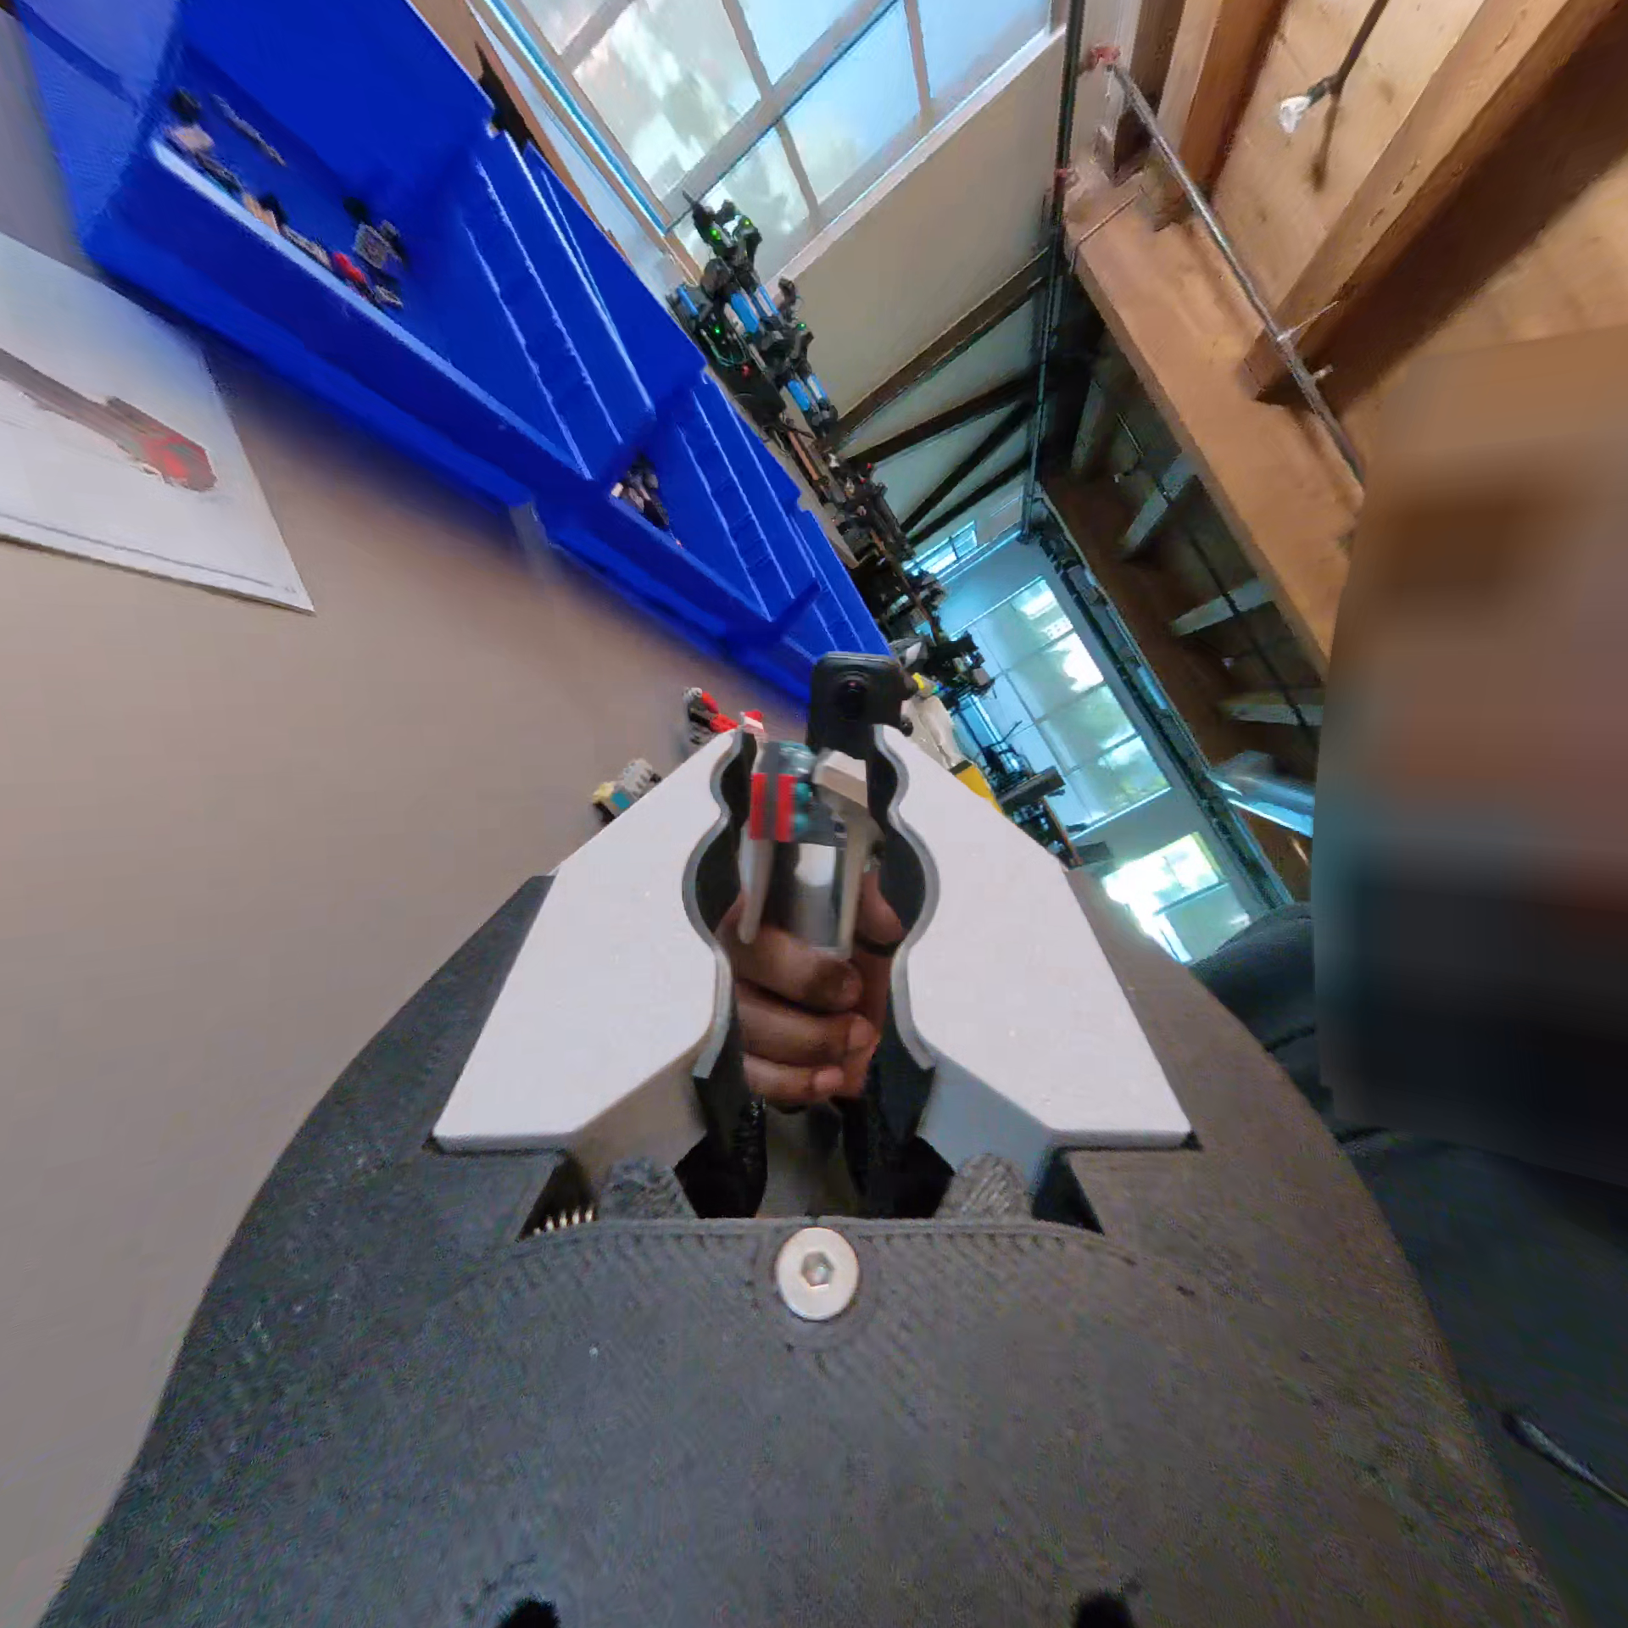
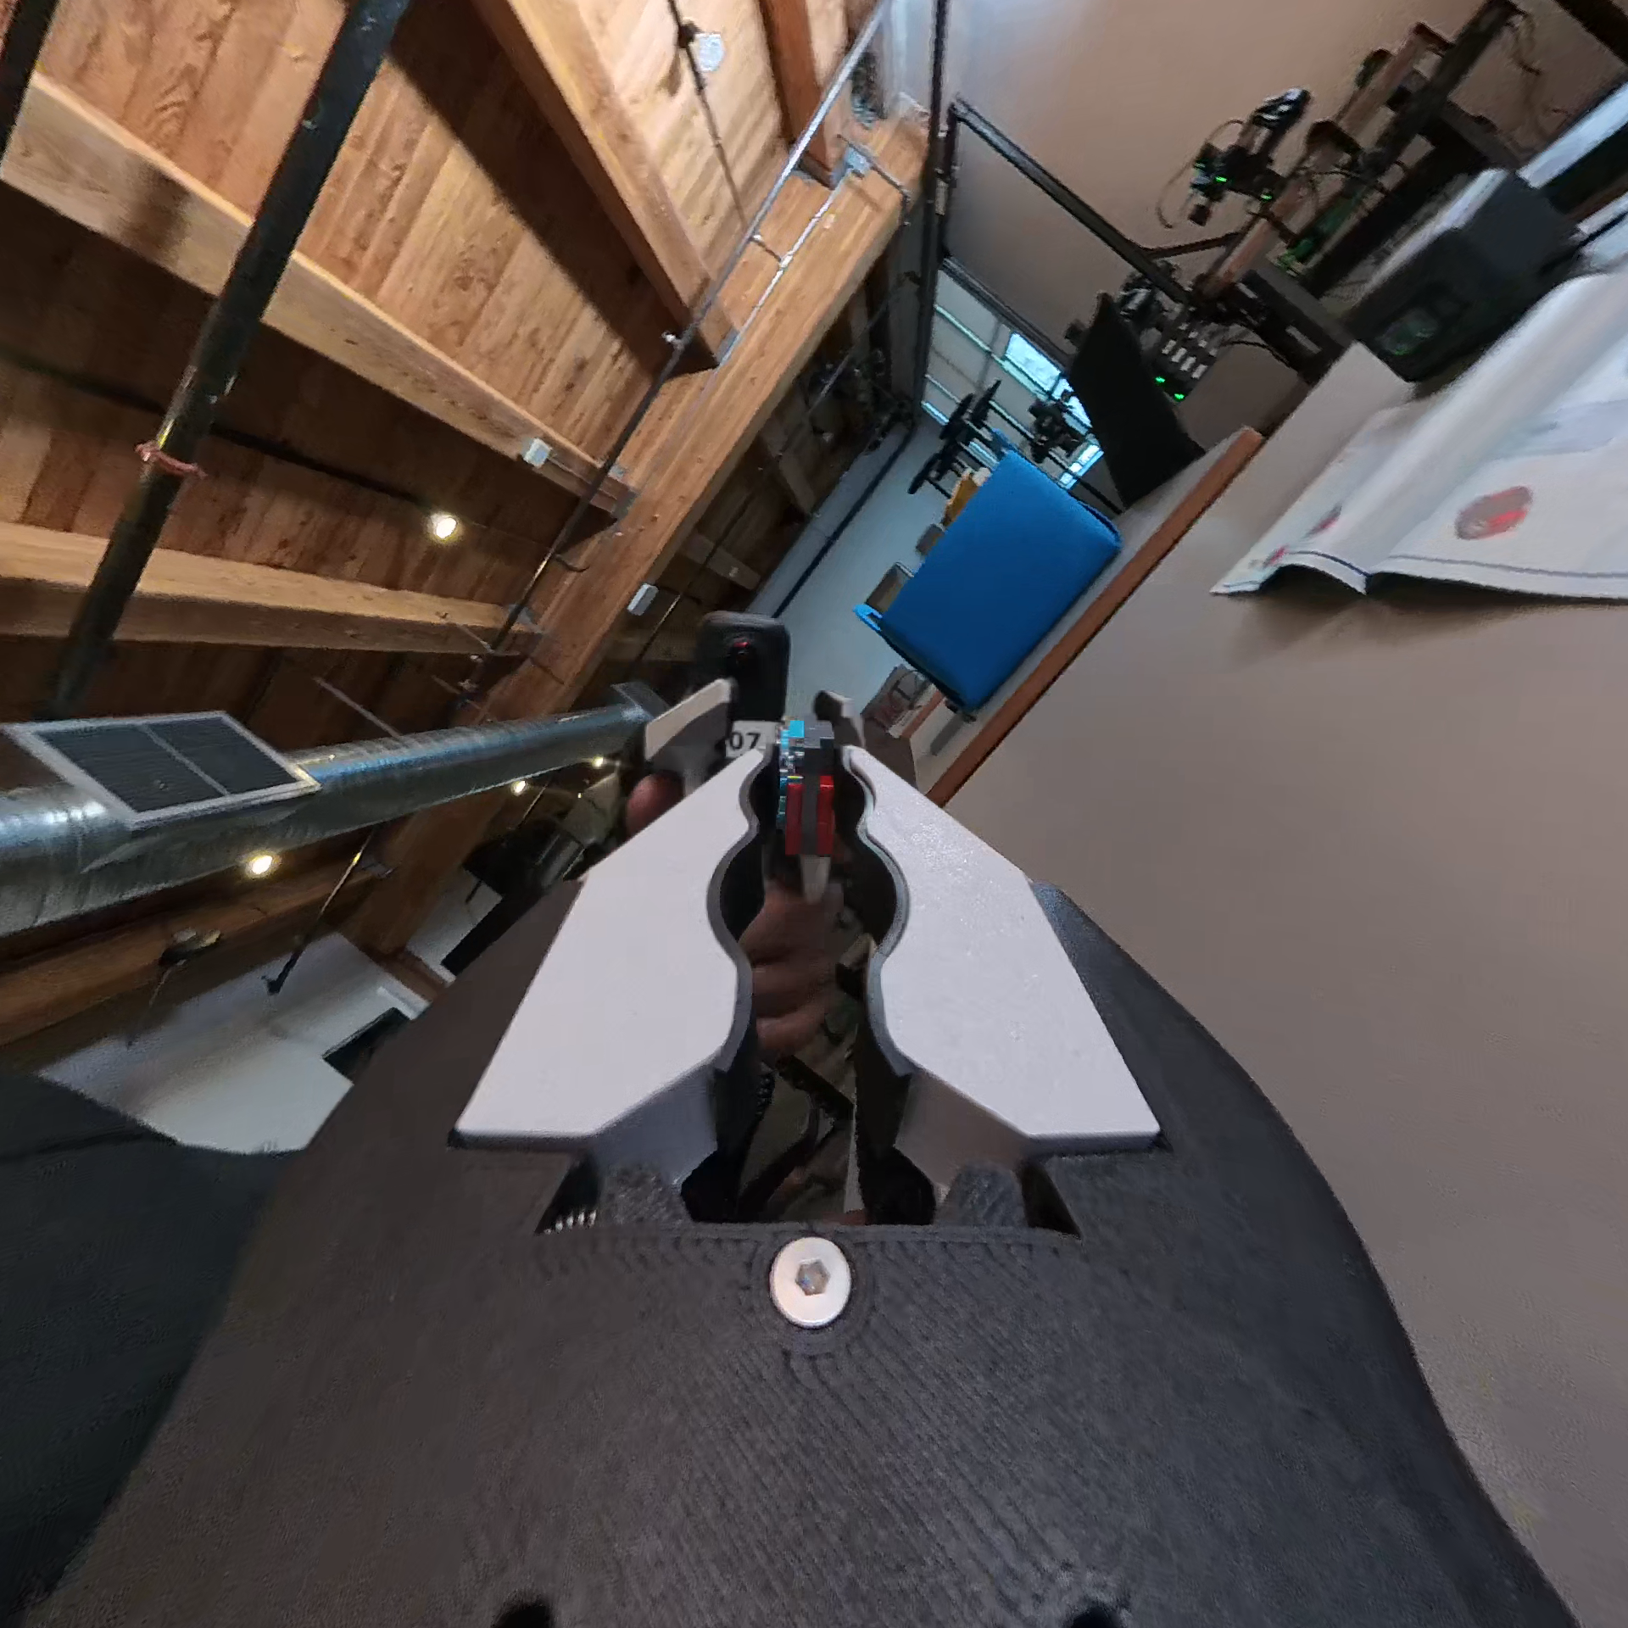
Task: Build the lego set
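Observation:
A small lego assembly [image 1: 777, 803] of red, grey and teal bricks is held in the air between my two grippers, which face each other. My left gripper [image 1: 809, 758] has its jaws narrowed around the assembly, which lies against its left finger [image 1: 617, 951]. My right gripper [image 2: 803, 765] is shut on the same assembly [image 2: 809, 810]. The right gripper and the hand holding it [image 1: 797, 1013] show beyond the left fingers. The left gripper's camera [image 2: 744, 656] shows beyond the right fingers. How the bricks join is hidden.
Blue bins [image 1: 370, 264] with loose parts stand along the table's [image 1: 264, 793] far side. A few loose lego pieces [image 1: 714, 714] lie on it. An instruction sheet [image 1: 106, 458] lies at the left and shows in the right wrist view [image 2: 1454, 511]. A person sits at the right. Both grippers' tips are close together, under 4 cm apart.

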Available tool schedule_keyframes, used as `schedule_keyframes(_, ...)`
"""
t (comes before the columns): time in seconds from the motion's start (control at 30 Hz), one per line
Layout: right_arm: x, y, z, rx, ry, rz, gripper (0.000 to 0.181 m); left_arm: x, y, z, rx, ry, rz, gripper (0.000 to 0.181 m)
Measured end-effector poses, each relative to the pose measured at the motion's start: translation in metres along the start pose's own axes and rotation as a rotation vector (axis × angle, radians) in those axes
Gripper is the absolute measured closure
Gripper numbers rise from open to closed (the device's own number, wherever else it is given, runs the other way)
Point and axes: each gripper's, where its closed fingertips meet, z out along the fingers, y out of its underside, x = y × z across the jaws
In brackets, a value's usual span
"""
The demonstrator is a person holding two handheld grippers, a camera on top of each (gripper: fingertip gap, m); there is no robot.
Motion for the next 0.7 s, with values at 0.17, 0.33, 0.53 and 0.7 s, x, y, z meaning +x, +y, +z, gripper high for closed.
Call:
schedule_keyframes(0.17,-0.013,0.003,0.002,-0.03,-0.041,-0.072,0.17,0.01,0.01,0.002,-0.147,0.015,0.114,0.155)
schedule_keyframes(0.33,-0.013,0.003,0.003,-0.03,-0.049,-0.063,0.17,0.011,0.009,0.004,-0.187,0.002,0.159,0.155)
schedule_keyframes(0.53,-0.014,0.002,0.002,-0.027,-0.051,-0.066,0.171,0.009,0.009,0.004,-0.199,-0.001,0.158,0.156)
schedule_keyframes(0.7,-0.015,0.003,0.003,-0.031,-0.055,-0.07,0.17,0.009,0.013,0.004,-0.218,0.008,0.153,0.159)
